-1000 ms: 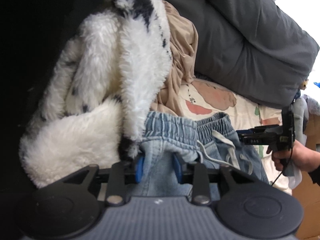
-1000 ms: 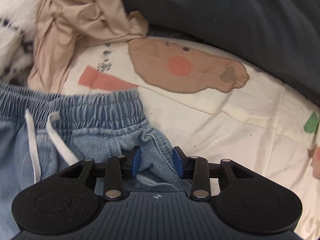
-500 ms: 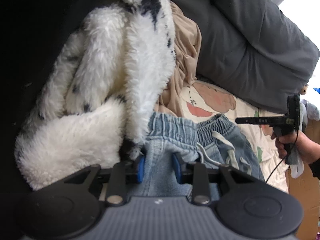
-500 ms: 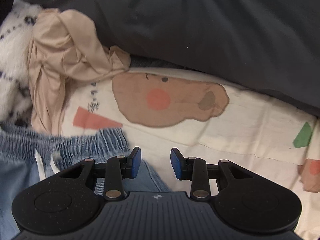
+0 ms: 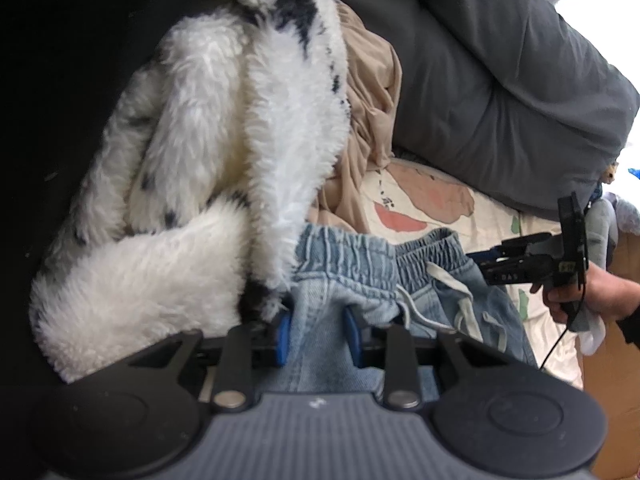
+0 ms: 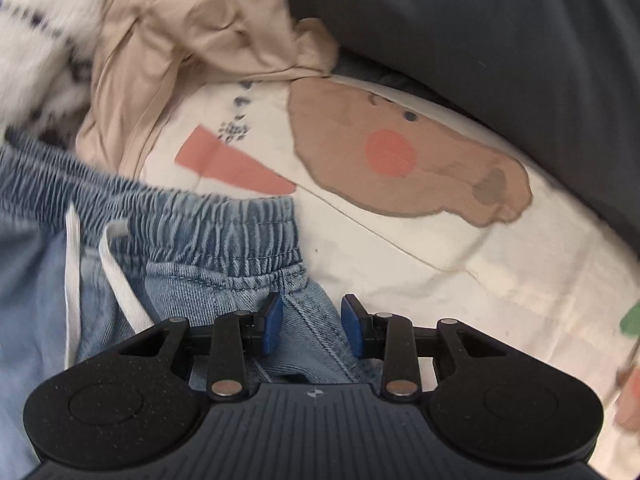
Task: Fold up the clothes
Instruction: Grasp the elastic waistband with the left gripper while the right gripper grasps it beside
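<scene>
The jeans [image 5: 404, 280] lie on a cream bedsheet [image 6: 460, 248] printed with a brown bear face, their gathered waistband [image 6: 224, 224] toward the far side and a white drawstring [image 6: 116, 276] trailing over the front. We see them in both wrist views: in the left one they sit in the near middle, and in the right one they fill the near left corner.

Our left gripper [image 5: 318, 334] has denim bunched between its blue pads [image 5: 283, 338], just below the waistband's left end, and the cloth fills the whole gap, so we read it as pinching the jeans. Our right gripper [image 6: 312, 326] stands partly spread over the right edge of the jeans, just below the waistband; a seam of denim runs between its pads [image 6: 272, 322], but we cannot tell whether they press on it. In the left view the right gripper shows at the far right, held by a hand [image 5: 592, 296].

Just left of the jeans lies a fluffy white coat [image 5: 224, 200] with black spots, touching the waistband's left end. A crumpled beige garment [image 6: 192, 40] rests beyond it, between the coat and a dark grey duvet [image 5: 500, 80] heaped along the far side of the bed.
</scene>
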Available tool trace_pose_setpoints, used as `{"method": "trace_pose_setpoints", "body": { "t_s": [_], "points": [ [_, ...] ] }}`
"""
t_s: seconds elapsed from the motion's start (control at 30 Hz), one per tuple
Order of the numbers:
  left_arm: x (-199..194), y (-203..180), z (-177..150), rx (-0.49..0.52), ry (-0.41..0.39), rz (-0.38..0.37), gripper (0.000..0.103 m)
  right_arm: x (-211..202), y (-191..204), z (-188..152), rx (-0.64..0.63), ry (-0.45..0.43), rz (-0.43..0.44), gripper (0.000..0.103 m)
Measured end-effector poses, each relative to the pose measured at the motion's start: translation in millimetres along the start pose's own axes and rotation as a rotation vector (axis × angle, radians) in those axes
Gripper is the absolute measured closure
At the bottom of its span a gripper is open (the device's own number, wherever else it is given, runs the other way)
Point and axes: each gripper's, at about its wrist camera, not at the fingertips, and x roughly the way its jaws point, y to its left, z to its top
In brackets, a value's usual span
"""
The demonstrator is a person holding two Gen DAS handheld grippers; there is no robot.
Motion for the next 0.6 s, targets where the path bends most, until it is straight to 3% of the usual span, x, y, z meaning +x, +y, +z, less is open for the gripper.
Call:
{"method": "trace_pose_setpoints", "body": {
  "t_s": [0.2,0.27,0.4,0.5,0.6],
  "points": [
    [7,-2,1,0.024,0.015,0.012,0.073,10,5,5,-0.111,0.058,0.032,0.064],
    [8,-4,1,0.037,0.012,0.032,0.079,12,6,4,-0.127,0.063,0.037,0.067],
    [6,-10,2,0.072,0.004,0.046,0.093,7,21,-1,-0.180,0.044,-0.009,0.091],
    [1,-14,2,0.098,-0.002,0.037,0.095,-3,30,-8,-0.203,0.013,-0.075,0.096],
    [-6,-22,1,0.124,-0.011,0.023,0.096,-26,27,-13,-0.141,-0.036,-0.119,0.100]
  ]
}}
